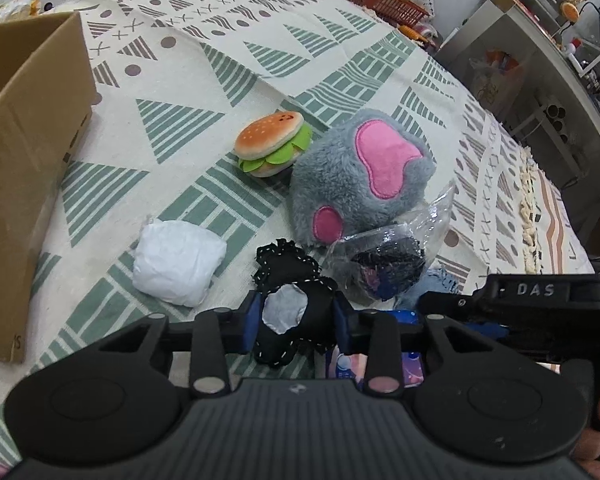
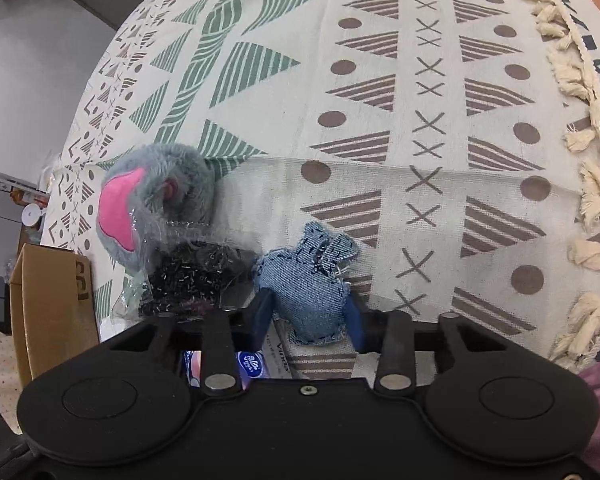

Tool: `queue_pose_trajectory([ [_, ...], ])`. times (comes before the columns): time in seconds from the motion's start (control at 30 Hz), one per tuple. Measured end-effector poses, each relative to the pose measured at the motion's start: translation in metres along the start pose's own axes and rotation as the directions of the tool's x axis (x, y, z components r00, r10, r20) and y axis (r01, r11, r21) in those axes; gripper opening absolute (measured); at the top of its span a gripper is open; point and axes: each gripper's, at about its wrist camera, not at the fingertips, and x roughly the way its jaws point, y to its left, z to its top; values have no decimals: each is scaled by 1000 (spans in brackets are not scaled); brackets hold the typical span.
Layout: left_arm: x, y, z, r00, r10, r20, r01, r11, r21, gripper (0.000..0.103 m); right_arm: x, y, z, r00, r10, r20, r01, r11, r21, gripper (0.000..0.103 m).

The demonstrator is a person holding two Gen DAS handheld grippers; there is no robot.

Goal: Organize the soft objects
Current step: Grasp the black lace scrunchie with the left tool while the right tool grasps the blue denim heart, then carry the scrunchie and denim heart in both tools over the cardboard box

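Left gripper (image 1: 296,320) is pinching the black stitched plush (image 1: 290,280), right gripper (image 2: 310,314) squeezes the denim plush (image 2: 306,284). Carry both gently toward the cardboard box (image 1: 28,152) off left, grip firm.

The cardboard box (image 1: 24,152) got chopped off by the frame at 9 o'clock in the left wrist view, so no idea what was inside. The black stitched plush (image 1: 290,304) had its lower part tucked behind the gripper body at 6 o'clock. Whatever sat in the clear plastic bag (image 1: 384,264) was just a dark sparkly blur, couldn't tell what it was. A blue packet (image 2: 252,362) under the right gripper showed only a sliver, logo too small to read. The shelf clutter (image 1: 540,40) at 2 o'clock was too tiny and warped to make out.
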Motion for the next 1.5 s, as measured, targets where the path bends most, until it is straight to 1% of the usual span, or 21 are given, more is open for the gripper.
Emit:
queue_pose_trajectory([
  [0.13,-14,0,-1,999,0,33,1,1000,-15,36,-11,0,-3,999,23,28,-23,1000,10,22],
  [0.23,-28,-1,-2,998,1,64,0,1000,-11,36,-22,1,-6,997,43,57,-44,999,15,17],
  [0.33,-44,-1,-3,996,4,94,-3,1000,-9,36,-34,2,-11,995,52,87,-54,998,22,16],
  [0.5,-69,-1,-1,990,13,142,-11,1000,-13,36,-54,14,-18,988,54,144,-54,999,-5,15],
  [0.77,-110,-2,-3,973,27,228,-29,1000,6,36,-90,38,-35,970,78,229,-66,996,-60,15],
  [0.97,-136,5,-4,961,41,275,-43,999,1,36,-113,57,-48,956,120,268,-95,990,-106,15],
  [1.2,-162,18,2,943,62,326,-66,998,1,36,-136,88,-64,937,169,305,-117,976,-181,15],
  [1.4,-177,36,2,935,72,348,-68,997,-22,36,-147,114,-77,917,228,328,-149,957,-249,15],
  [1.5,-184,42,4,931,64,360,-58,998,-27,36,-151,126,-82,912,228,341,-136,952,-273,15],
])
